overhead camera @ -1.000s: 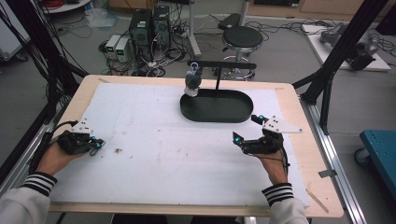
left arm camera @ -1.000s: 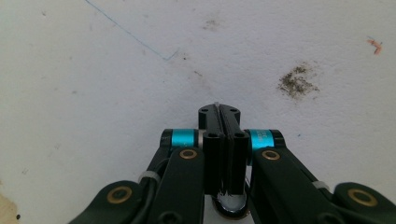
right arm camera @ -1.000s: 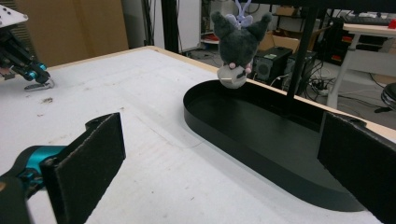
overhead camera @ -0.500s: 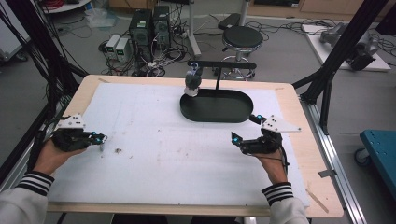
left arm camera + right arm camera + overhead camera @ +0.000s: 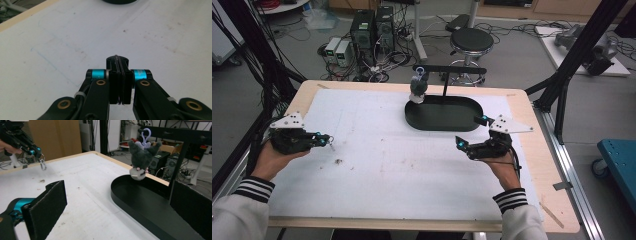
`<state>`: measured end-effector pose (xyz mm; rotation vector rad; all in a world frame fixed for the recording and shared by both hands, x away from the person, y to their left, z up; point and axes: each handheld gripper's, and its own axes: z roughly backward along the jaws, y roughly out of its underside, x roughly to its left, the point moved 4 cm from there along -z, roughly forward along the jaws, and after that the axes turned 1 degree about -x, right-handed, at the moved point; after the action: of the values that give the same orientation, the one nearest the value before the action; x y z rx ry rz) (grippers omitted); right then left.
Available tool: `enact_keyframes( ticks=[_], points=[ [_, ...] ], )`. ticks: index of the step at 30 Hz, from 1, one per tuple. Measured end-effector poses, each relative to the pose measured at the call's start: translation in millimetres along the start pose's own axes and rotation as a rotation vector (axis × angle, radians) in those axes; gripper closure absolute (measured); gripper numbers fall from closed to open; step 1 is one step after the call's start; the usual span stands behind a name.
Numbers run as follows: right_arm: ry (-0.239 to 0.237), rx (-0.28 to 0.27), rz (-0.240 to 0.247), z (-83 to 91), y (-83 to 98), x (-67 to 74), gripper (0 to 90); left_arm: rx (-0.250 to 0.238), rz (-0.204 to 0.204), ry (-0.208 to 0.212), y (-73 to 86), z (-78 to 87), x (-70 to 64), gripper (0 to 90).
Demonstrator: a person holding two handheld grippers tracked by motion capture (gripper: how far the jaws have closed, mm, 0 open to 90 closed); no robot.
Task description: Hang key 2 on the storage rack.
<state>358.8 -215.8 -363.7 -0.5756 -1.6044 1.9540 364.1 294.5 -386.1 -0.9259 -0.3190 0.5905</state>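
Pinching a small metal ring (image 5: 43, 165) is what my left gripper (image 5: 327, 141) is doing: its jaws are pressed fully together, and in the left gripper view a thin line of wire shows in the seam between the pads. The ring dangles from the tips, clear of the table (image 5: 412, 190), over the left part of the white surface and well apart from everything else. A few dark crumbs (image 5: 338, 161) lie on the surface just below and to the right of it.

My right gripper (image 5: 471, 132) has its jaws spread wide with nothing between them. It sits at the right side of the table, just beside the near end of the black tray (image 5: 412, 120).

Across the table a grey plush toy (image 5: 418, 86) hangs by a purple clip from the bar of a black stand (image 5: 452, 69), over the far left part of the tray.

As I judge it, the pick-up is done: the ring is gripped and off the surface. What is left is the carry across the table towards the stand or tray, and the placing there. Where exactly the ring should end up I cannot tell. The grip is on thin wire, so it could twist or slip on the way.
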Motion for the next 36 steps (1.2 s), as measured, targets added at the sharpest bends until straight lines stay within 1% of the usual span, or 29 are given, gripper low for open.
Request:
enact_keyframes(
  ticks=[1,2,4,5,6,7,8,9,11,12,13,16,18,19,20,21,22,23,24,25,27,28,29,32,33,34,35,36],
  points=[
    [-0.011,0.001,0.003,-2.2,-3.7,0.8,0.6,-0.029,0.007,0.018,-6.3,-1.3,-1.5,88.1],
    [-0.011,0.001,0.003,-2.2,-3.7,0.8,0.6,-0.029,0.007,0.018,-6.3,-1.3,-1.5,88.1],
    [-0.025,0.002,0.006,-4.3,-7.3,2.1,0.6,-0.049,0.007,0.026,-12.9,-3.3,-2.8,88.1],
    [-0.034,0.005,0.024,-6.6,-10.5,3.6,0.6,-0.057,0.008,0.035,-15.6,-4.3,-3.4,88.1],
    [-0.034,0.005,0.024,-6.6,-10.5,3.6,0.6,-0.061,0.006,0.038,-17.7,-5.2,-4.0,88.1],
    [-0.05,0.014,0.021,-8.2,-13.1,5.7,0.7,-0.067,0.001,0.043,-21.4,-6.4,-4.8,88.1],
    [-0.05,0.014,0.021,-8.2,-13.1,5.7,0.7,-0.073,0.001,0.05,-23.7,-7.3,-5.5,88.1],
    [-0.063,0.018,0.034,-10.3,-15.9,7.7,0.7,-0.082,0.0,0.063,-27.7,-8.7,-7.0,88.1],
    [-0.069,0.017,0.035,-11.0,-17.0,8.7,0.7,-0.096,-0.003,0.079,-34.6,-11.2,-9.4,88.1],
    [-0.078,0.018,0.037,-12.4,-19.0,9.7,0.7,-0.119,0.005,0.091,-39.0,-12.9,-11.2,88.1],
    [-0.091,0.018,0.045,-14.9,-22.2,11.8,0.7,-0.127,0.004,0.102,-41.5,-13.7,-12.0,88.1],
    [-0.103,0.015,0.05,-17.6,-25.9,14.0,0.7,-0.157,0.001,0.122,-52.2,-18.1,-16.0,88.1],
    [-0.119,0.014,0.054,-20.7,-29.6,15.7,0.7,-0.17,-0.004,0.131,-59.2,-21.3,-19.1,88.1],
    [-0.142,0.012,0.058,-24.0,-33.5,17.5,0.7,-0.176,-0.01,0.138,-62.8,-23.0,-20.5,88.1],
    [-0.142,0.012,0.058,-24.0,-33.5,17.5,0.7,-0.186,-0.012,0.143,-65.5,-24.5,-21.6,88.1],
    [-0.162,0.015,0.065,-27.4,-36.8,19.3,0.7,-0.196,-0.008,0.154,-69.7,-27.0,-23.6,88.1],
    [-0.162,0.015,0.065,-27.4,-36.8,19.3,0.7,-0.201,-0.015,0.159,-73.2,-29.2,-25.0,88.1],
    [-0.185,0.016,0.061,-31.2,-40.2,21.9,0.7,-0.205,-0.018,0.169,-76.6,-31.5,-26.6,88.1],
    [-0.185,0.016,0.061,-31.2,-40.2,21.9,0.7,-0.211,-0.017,0.177,-79.3,-33.5,-28.2,88.1],
    [-0.2,0.018,0.065,-35.0,-43.3,24.0,0.7,-0.221,-0.02,0.19,-83.9,-36.8,-31.0,88.1],
    [-0.205,0.019,0.066,-36.2,-44.1,24.8,0.7,-0.23,-0.029,0.215,-91.0,-42.0,-35.7,88.1],
    [-0.216,0.022,0.059,-38.4,-45.3,26.3,0.7,-0.237,-0.036,0.224,-94.2,-44.4,-37.6,88.1],
    [-0.231,0.032,0.059,-41.9,-46.7,28.0,0.7,-0.244,-0.032,0.239,-96.9,-46.9,-39.7,88.1],
    [-0.245,0.035,0.056,-44.8,-47.8,29.9,0.9,-0.252,-0.034,0.255,-103.4,-53.0,-44.3,88.1],
    [-0.254,0.035,0.054,-45.9,-48.2,30.5,2.7,-0.26,-0.033,0.263,-106.2,-55.3,-46.1,88.1],
    [-0.274,0.04,0.048,-47.3,-48.3,31.8,4.0,-0.271,-0.033,0.272,-108.5,-56.9,-47.2,88.1],
    [-0.278,0.059,0.054,-50.6,-48.2,33.1,4.0,-0.284,-0.025,0.283,-111.0,-58.5,-49.0,88.1],
    [-0.278,0.059,0.054,-50.6,-48.2,33.1,4.0,-0.29,-0.025,0.289,-112.7,-59.6,-50.1,88.1]
  ],
)
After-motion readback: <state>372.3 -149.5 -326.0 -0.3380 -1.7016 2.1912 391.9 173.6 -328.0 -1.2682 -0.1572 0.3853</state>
